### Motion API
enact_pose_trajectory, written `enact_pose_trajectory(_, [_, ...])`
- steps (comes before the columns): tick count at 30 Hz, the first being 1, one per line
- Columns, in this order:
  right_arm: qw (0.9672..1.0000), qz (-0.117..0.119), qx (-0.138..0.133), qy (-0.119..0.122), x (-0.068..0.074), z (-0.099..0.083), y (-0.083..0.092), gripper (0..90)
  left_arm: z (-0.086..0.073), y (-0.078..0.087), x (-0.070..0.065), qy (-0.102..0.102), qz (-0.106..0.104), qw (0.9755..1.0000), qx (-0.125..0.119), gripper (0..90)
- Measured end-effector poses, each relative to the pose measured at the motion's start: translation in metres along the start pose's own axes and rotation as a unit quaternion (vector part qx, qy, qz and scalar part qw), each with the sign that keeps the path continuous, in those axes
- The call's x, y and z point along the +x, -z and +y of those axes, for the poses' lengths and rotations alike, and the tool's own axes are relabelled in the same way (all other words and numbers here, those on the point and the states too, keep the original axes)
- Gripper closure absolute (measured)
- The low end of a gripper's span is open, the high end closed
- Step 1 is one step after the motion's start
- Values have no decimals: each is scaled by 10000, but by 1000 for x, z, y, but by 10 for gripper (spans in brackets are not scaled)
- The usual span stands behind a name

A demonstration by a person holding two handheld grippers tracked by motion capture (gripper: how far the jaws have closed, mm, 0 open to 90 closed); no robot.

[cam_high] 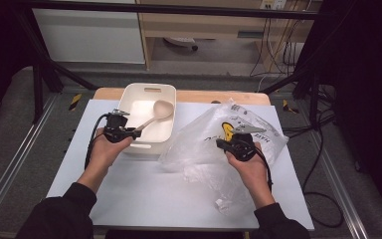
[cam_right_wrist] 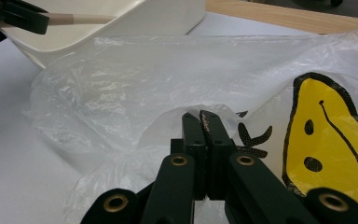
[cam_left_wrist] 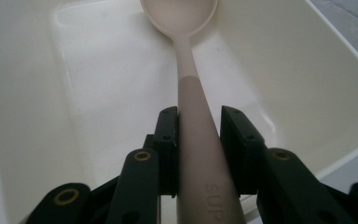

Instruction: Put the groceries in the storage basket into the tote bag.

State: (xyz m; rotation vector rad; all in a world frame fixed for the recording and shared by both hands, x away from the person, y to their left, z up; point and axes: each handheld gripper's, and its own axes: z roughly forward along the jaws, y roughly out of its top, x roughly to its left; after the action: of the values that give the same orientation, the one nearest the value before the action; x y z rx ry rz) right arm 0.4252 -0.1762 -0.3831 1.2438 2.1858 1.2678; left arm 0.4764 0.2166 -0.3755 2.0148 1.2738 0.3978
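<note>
A beige spoon (cam_high: 161,108) lies slanting across a white tub (cam_high: 149,88), its bowl toward the tub's far right. My left gripper (cam_high: 135,132) is shut on the spoon's handle at the tub's near edge. In the left gripper view both pads press the handle (cam_left_wrist: 186,93) over the tub's floor (cam_left_wrist: 284,70), gripper (cam_left_wrist: 199,112). My right gripper (cam_high: 226,142) is shut on a fold of a clear plastic bag (cam_high: 204,144). The right gripper view shows its jaws (cam_right_wrist: 200,114) pinching the thin film (cam_right_wrist: 121,93) next to a yellow face print (cam_right_wrist: 326,135).
The tub and bag sit on a white mat (cam_high: 144,189) over a wooden table (cam_high: 204,95). The crumpled bag spreads from the tub's right side to the mat's near right. Black frame bars and cables surround the table.
</note>
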Motion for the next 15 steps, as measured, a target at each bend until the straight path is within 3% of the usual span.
enact_pose_trajectory(9, [10000, 6, 0, 11, -1, 0, 0, 900, 0, 10, 1, -39, 66, 9997, -236, 687])
enact_pose_trajectory(15, [10000, 3, 8, 1, -1, 0, 0, 900, 3, 30, 2, -17, 3, 9986, -532, 687])
